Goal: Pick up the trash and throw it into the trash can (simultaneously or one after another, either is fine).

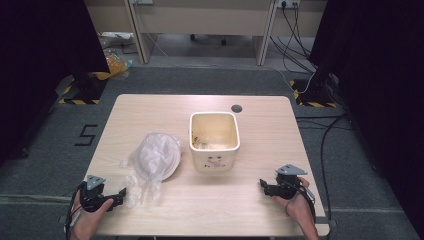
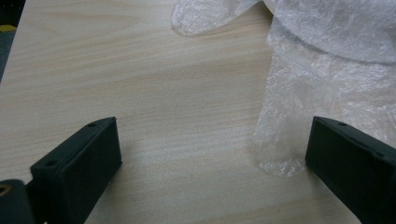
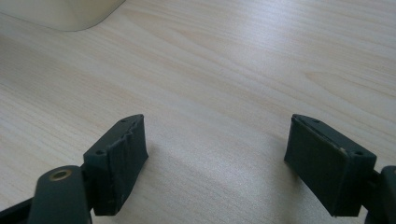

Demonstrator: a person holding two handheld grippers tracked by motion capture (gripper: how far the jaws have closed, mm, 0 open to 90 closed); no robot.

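Plastic bag (image 1: 152, 162) crumpled left of the cream bin (image 1: 214, 141) at counter (image 1: 210, 210) centre, left tool (image 1: 118, 196) gaping at the near-left corner just beside the bag's edge, right tool (image 1: 262, 185) wide open and empty near the near-right corner.

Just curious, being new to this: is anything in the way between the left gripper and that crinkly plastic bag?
Nothing visible. The left gripper has open jaws, and only bare table lies before the plastic bag.
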